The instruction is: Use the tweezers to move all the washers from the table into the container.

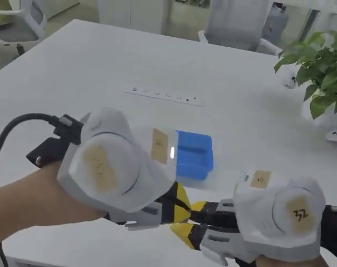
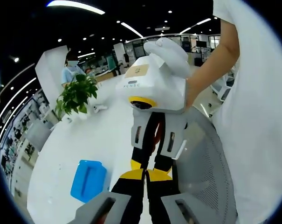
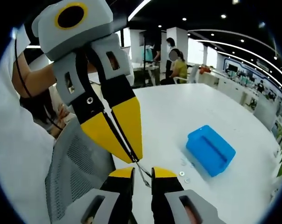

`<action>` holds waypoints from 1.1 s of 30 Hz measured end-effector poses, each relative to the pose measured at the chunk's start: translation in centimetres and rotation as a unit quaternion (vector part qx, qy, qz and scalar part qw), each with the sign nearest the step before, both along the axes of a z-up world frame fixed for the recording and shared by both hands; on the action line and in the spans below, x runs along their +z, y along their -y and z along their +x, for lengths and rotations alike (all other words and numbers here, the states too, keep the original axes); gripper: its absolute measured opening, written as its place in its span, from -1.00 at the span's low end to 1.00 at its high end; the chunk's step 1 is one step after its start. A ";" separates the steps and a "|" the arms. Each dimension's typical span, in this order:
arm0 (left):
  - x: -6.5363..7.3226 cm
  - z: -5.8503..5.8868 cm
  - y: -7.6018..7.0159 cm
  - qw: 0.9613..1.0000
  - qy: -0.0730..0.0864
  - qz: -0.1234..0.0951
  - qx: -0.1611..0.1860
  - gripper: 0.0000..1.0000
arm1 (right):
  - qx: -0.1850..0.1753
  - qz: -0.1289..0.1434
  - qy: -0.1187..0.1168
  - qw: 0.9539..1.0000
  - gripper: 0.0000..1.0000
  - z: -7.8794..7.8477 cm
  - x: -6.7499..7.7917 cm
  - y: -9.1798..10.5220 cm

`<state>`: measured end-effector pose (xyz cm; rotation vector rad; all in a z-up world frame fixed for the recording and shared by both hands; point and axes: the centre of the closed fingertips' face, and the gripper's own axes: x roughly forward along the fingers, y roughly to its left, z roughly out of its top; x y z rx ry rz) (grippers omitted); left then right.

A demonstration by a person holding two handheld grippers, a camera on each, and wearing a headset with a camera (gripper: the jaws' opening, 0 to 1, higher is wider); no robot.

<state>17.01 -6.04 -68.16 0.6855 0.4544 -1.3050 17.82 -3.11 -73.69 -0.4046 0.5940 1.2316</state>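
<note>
My left gripper (image 3: 134,157) reaches in from the upper left of the right gripper view, its yellow jaws shut on thin metal tweezers (image 3: 143,175) that stick out past the tips. The free end of the tweezers lies in the gap between the jaws of my right gripper (image 3: 143,171), which stands open around it. In the head view the left gripper (image 1: 185,204) and right gripper (image 1: 191,220) meet tip to tip near the table's front edge. A few small washers (image 3: 182,173) lie on the white table (image 3: 178,112) beside the blue container (image 3: 210,149), also seen behind the grippers (image 1: 194,154).
A potted green plant (image 1: 321,67) stands at the far right of the table. A flush socket strip (image 1: 164,95) lies in the table's middle. Office chairs (image 1: 238,25) stand at the far side. People sit in the background.
</note>
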 end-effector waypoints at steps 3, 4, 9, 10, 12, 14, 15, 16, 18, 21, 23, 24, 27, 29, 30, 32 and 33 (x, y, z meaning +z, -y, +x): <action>0.3 -0.2 0.1 1.000 0.002 0.004 -0.004 -1.00 | 0.005 -0.004 0.006 1.000 -0.80 -0.1 0.0 0.0; 0.4 -0.3 0.1 1.000 0.002 0.005 -0.005 -1.00 | 0.005 -0.002 0.006 1.000 -0.81 -0.1 0.1 0.0; 0.8 -0.4 0.2 1.000 0.011 0.003 -0.009 -1.00 | 0.004 0.001 0.013 1.000 -0.89 -0.3 0.5 0.0; 0.8 -0.4 0.1 1.000 0.013 0.001 -0.009 -1.00 | 0.004 0.000 0.012 1.000 -0.89 -0.3 0.6 -0.1; 0.9 0.3 0.1 1.000 0.026 -0.008 0.008 -1.00 | 0.002 0.002 0.004 1.000 -0.90 -0.4 0.6 -0.1; 0.9 0.6 0.1 0.999 0.019 -0.022 0.029 -1.00 | -0.006 0.006 -0.008 1.000 -0.91 -0.5 0.5 -0.1; 0.9 0.7 0.2 0.999 0.019 -0.027 0.033 -1.00 | -0.012 0.005 -0.014 1.000 -0.91 -0.4 0.4 0.0; 1.2 1.1 0.2 0.998 0.025 -0.044 0.046 -0.99 | -0.014 0.005 -0.016 1.000 -0.92 -0.4 0.3 0.0; 1.6 1.6 0.0 0.994 0.014 -0.073 0.085 -0.86 | -0.018 0.003 -0.016 1.000 -0.92 -0.2 0.2 0.1; 2.1 2.5 -0.7 0.983 -0.002 -0.124 0.138 -0.64 | -0.031 0.007 -0.021 0.999 -0.93 0.2 0.1 0.1; 2.4 3.4 -1.8 0.972 0.008 -0.149 0.182 -0.45 | -0.039 0.008 -0.023 0.999 -0.93 0.6 0.1 0.2; 2.3 3.6 -2.6 0.967 0.004 -0.155 0.204 -0.38 | -0.045 0.009 -0.020 0.999 -0.93 0.8 0.1 0.2; 2.2 4.1 -4.6 0.946 0.005 -0.184 0.267 -0.10 | -0.059 0.015 -0.021 0.998 -0.93 1.6 0.0 0.3; 1.5 3.9 -6.0 0.932 -0.012 -0.192 0.308 0.11 | -0.070 0.019 -0.017 0.997 -0.93 2.3 0.0 0.4; 1.2 3.9 -6.6 0.927 -0.010 -0.194 0.322 0.25 | -0.074 0.021 -0.017 0.997 -0.93 2.6 0.0 0.4; 0.6 3.9 -7.9 0.915 -0.007 -0.198 0.350 0.44 | -0.082 0.033 -0.018 0.996 -0.93 3.2 0.1 0.3; -0.1 3.7 -8.8 0.907 -0.014 -0.194 0.375 0.56 | -0.086 0.037 -0.016 0.995 -0.93 3.5 0.2 0.3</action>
